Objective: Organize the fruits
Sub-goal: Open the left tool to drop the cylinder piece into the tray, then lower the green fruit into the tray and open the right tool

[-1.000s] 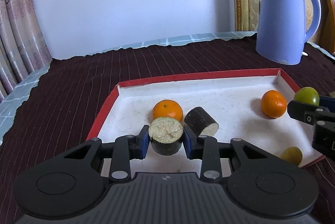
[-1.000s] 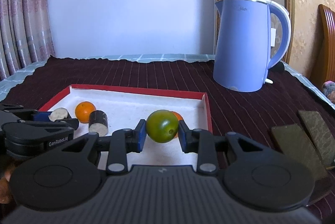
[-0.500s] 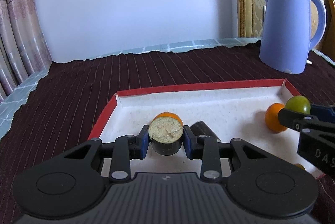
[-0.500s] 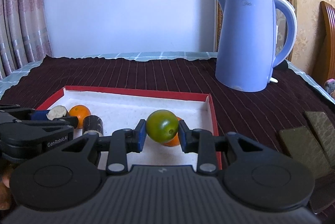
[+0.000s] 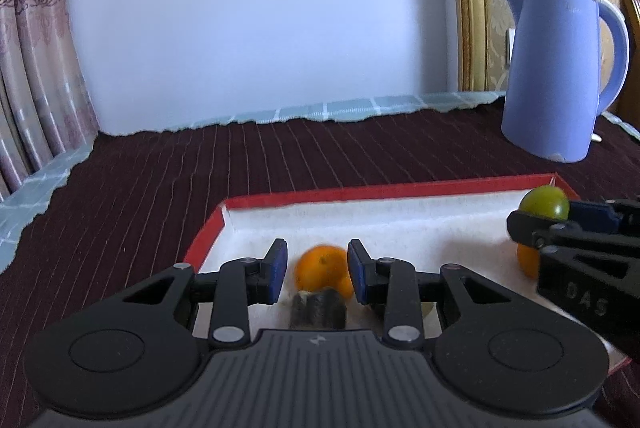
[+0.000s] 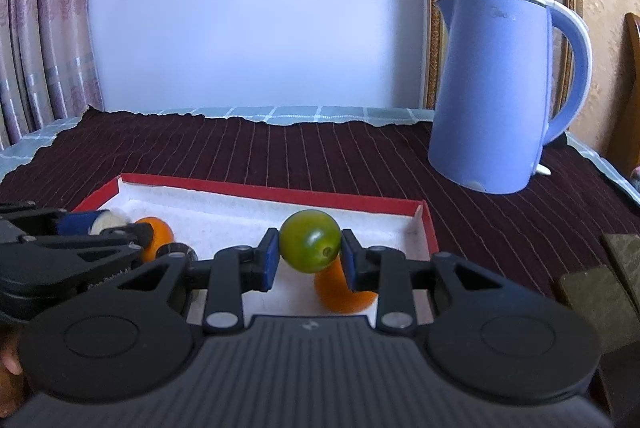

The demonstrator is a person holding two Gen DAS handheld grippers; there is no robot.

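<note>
A blurred, dark-skinned cylindrical fruit piece point(image 5: 318, 312) sat low beneath the left gripper point(image 5: 317, 270). The gripper body cut it off, so a pinch could not be confirmed; the fingers stood narrow. The right gripper point(image 6: 308, 256) clamped a glossy round green fruit point(image 6: 310, 246) above the red-rimmed white tray point(image 6: 280, 193), half hiding an orange tangerine point(image 6: 340, 296).

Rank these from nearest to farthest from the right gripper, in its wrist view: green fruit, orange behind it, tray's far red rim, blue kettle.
1. Green fruit: between the right gripper's jaws.
2. Orange: just behind, lower right.
3. Tray's far red rim: beyond, centre.
4. Blue kettle: farthest, to the right.
</note>
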